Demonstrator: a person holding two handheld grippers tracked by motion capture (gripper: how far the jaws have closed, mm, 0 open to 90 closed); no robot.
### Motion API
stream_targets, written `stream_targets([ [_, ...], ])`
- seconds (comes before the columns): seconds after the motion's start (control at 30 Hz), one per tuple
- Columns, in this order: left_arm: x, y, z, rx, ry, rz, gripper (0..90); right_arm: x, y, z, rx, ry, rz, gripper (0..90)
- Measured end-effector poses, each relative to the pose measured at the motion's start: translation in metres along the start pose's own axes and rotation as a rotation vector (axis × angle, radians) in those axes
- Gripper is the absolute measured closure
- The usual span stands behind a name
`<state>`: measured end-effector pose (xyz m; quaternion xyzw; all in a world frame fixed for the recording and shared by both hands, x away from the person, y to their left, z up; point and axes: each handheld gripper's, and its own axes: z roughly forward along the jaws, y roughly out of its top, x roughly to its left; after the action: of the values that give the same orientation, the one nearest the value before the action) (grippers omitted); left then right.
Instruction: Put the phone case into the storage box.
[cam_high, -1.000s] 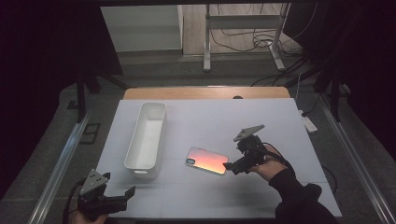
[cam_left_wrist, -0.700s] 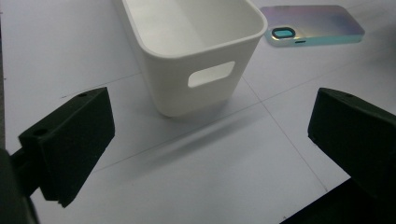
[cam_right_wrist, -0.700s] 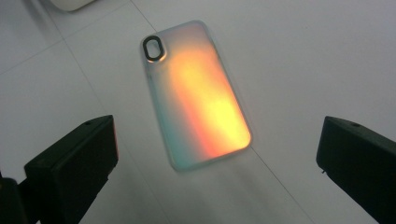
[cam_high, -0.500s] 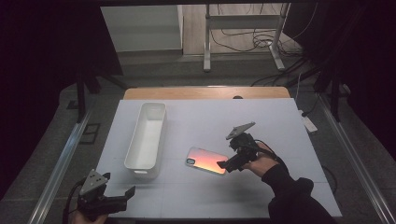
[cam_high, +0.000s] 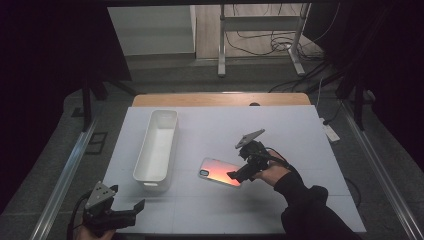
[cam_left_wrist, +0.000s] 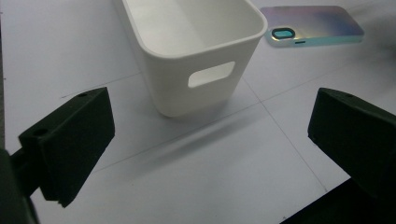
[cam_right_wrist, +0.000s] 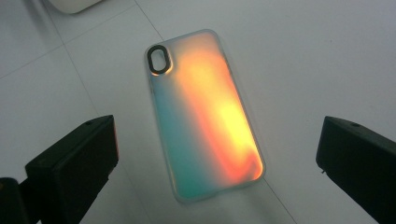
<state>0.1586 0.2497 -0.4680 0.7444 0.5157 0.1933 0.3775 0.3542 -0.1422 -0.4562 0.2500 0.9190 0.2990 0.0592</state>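
Phone case (cam_high: 221, 171) is lying flat mid-table (cam_high: 300, 130), camera hole toward the bin (cam_high: 157, 145) just to its left. At the near left corner, the left gripper (cam_high: 131, 209) is hovering with jaws wide apart, gripping nothing. On the right, the right gripper (cam_high: 236, 175) is hanging over the case's near end, jaws spread wide, not touching it.

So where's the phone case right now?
In the high view the phone case lies flat on the table, right of the white bin, with the open right gripper at its near end.
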Motion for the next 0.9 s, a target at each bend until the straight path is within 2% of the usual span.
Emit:
stream_targets([
  [0.23, 0.000, 0.000, 0.000, -0.001, 0.000, -0.001, 1.4, 0.001, 0.004, 0.008, 0.001, -0.018, 0.006, 0.0],
  [0.6, 0.000, 0.000, 0.000, -0.002, -0.001, -0.002, 1.4, 0.003, 0.016, 0.020, 0.019, -0.013, -0.034, 0.0],
  [0.9, 0.000, 0.000, 0.000, -0.003, -0.001, -0.001, 1.4, 0.006, 0.024, 0.027, 0.038, -0.012, -0.038, 0.0],
])
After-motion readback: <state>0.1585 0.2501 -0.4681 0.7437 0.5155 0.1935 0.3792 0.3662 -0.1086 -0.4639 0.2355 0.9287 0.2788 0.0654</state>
